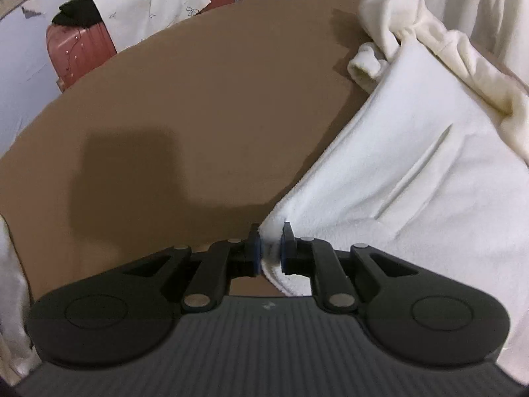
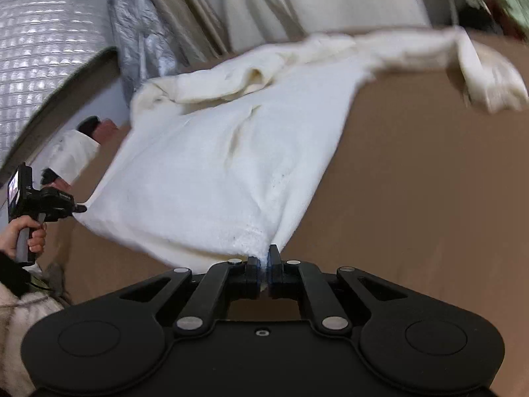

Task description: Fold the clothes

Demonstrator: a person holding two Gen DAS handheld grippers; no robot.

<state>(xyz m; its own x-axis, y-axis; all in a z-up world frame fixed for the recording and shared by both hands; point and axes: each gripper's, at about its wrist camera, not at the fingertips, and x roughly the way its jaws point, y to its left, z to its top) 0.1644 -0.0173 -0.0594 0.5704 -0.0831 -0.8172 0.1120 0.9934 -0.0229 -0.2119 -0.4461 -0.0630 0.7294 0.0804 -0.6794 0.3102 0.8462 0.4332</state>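
Note:
A white fleece garment lies spread over a brown table, its sleeves bunched at the far edge. My left gripper is shut on the garment's near hem corner. In the right wrist view the same garment stretches between both tools, and my right gripper is shut on its other hem corner. A sleeve trails off at the far right, blurred. The left gripper shows at the left, held by a hand, pinching the opposite corner.
A pink suitcase with a black item and a white cloth on it stands beyond the table. A silver quilted roll and pale curtains rise behind the brown table. Bare brown surface lies left of the garment.

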